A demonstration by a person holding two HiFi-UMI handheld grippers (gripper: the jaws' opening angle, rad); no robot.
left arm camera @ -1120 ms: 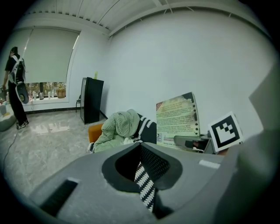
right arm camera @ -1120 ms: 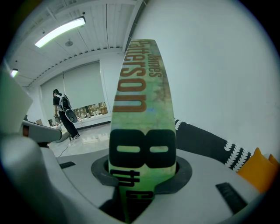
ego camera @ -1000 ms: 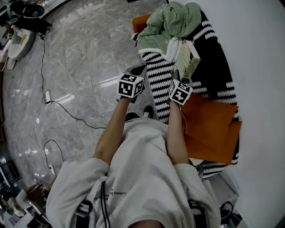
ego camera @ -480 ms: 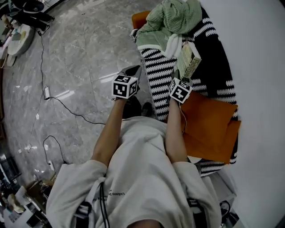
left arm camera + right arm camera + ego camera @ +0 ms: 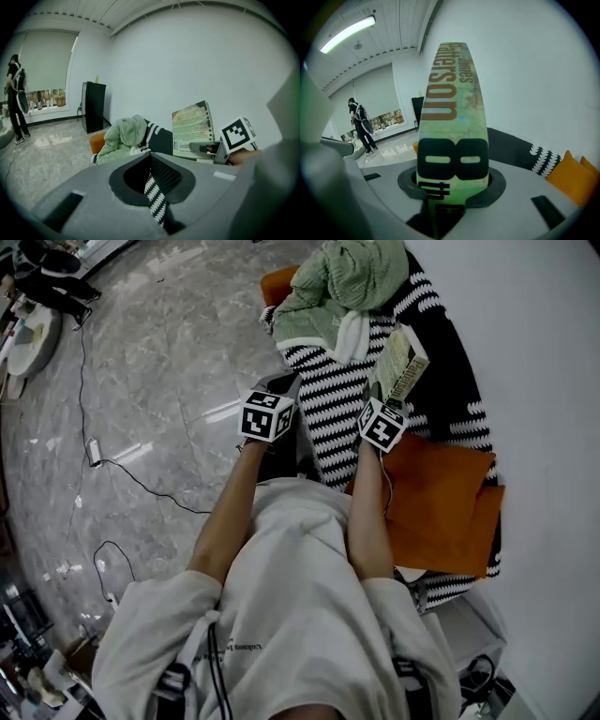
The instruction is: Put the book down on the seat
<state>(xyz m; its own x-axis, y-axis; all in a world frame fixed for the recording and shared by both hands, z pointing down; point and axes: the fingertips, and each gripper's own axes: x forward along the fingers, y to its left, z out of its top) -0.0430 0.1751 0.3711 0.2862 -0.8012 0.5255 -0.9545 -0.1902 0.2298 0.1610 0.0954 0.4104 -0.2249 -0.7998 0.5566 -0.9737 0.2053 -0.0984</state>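
Note:
A green paperback book (image 5: pixel 401 362) stands upright over the sofa, with my right gripper (image 5: pixel 392 396) shut on its lower end. In the right gripper view its spine (image 5: pixel 452 122) fills the gap between the jaws. The seat is a sofa under a black-and-white striped throw (image 5: pixel 337 404), directly below the book. My left gripper (image 5: pixel 283 386) hovers at the sofa's front edge, its jaws a narrow slit apart with nothing between them. The left gripper view shows the book (image 5: pixel 190 131) and the right gripper (image 5: pixel 206 148) off to its right.
A heap of green knitted cloth (image 5: pixel 347 282) lies on the sofa's far end. Orange cushions (image 5: pixel 436 502) lie on the near end, to my right. A white wall (image 5: pixel 544 381) backs the sofa. Cables (image 5: pixel 131 474) trail over the marble floor at left. A person (image 5: pixel 360 125) stands far off.
Both grippers have held their pose while the view drifted slightly. The book stays upright in the right gripper over the striped throw.

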